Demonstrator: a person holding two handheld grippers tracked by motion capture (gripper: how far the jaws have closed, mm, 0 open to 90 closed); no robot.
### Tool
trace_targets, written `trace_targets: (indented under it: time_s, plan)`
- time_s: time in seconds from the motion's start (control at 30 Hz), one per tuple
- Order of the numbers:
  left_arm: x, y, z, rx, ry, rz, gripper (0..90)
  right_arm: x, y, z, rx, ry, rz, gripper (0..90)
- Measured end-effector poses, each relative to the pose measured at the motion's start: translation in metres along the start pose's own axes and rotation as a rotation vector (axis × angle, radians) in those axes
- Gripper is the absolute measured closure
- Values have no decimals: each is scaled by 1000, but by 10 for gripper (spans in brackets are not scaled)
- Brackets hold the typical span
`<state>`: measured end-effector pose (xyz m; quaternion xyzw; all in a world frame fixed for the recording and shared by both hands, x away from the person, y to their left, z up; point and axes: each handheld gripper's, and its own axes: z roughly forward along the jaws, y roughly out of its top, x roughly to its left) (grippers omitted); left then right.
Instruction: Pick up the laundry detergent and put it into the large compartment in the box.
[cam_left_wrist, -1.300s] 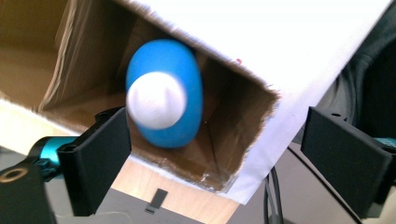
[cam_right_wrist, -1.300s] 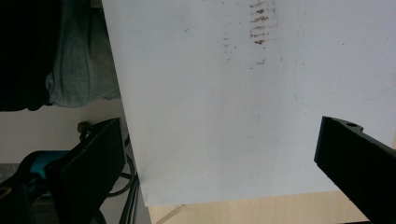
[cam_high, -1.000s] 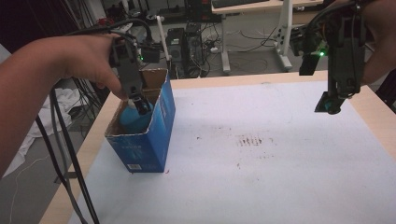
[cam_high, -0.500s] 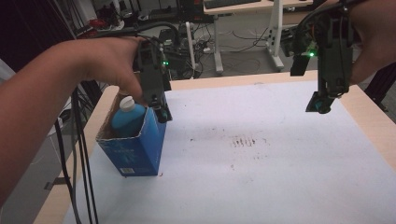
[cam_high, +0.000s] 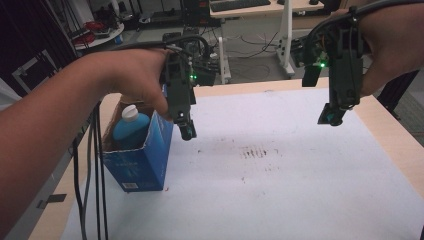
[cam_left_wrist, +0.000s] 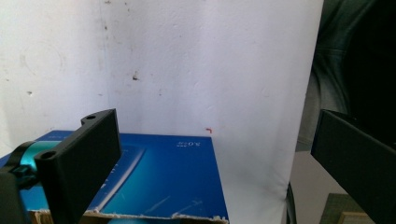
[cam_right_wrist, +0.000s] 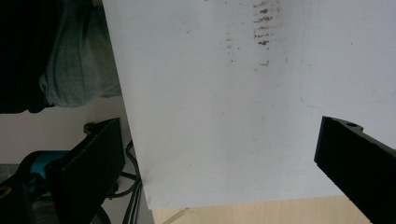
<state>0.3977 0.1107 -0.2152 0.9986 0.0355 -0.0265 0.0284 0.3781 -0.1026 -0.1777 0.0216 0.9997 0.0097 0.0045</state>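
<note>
A blue cardboard box (cam_high: 140, 165) stands open-topped at the table's left edge, with a blue bottle with a white cap (cam_high: 130, 127) upright inside it. My left gripper (cam_high: 186, 129) hangs just right of the box's upper rim, apart from the bottle. In the left gripper view its jaws stand wide apart around nothing (cam_left_wrist: 215, 126), above the box's blue side (cam_left_wrist: 163, 177). My right gripper (cam_high: 332, 118) is held in the air over the table's far right. Its jaws (cam_right_wrist: 219, 130) are also spread wide and empty.
A white sheet (cam_high: 280, 170) covers the table, with a patch of brown smudges (cam_high: 255, 151) near its middle. Bare wood edges (cam_high: 395, 135) frame it. Black cables (cam_high: 95, 175) hang down along the left side. Desks and wiring stand beyond the far edge.
My left gripper has come up off the bottle in the box and moved right, past the box's rim. The bottle stays in the box. The right gripper stays raised.
</note>
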Motion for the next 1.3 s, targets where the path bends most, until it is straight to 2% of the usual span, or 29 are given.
trace_targets:
  time_s: [0.33,0.57,1.3]
  plan:
    - [-2,12,1,-7,4,21,17,2,1,1,7,3,-1,12]
    - [0,15,0,-11,-2,19,17,-1,-1,1,3,4,-5,12]
    - [4,13,6,8,-11,10,17,-3,-3,0,1,2,3,12]
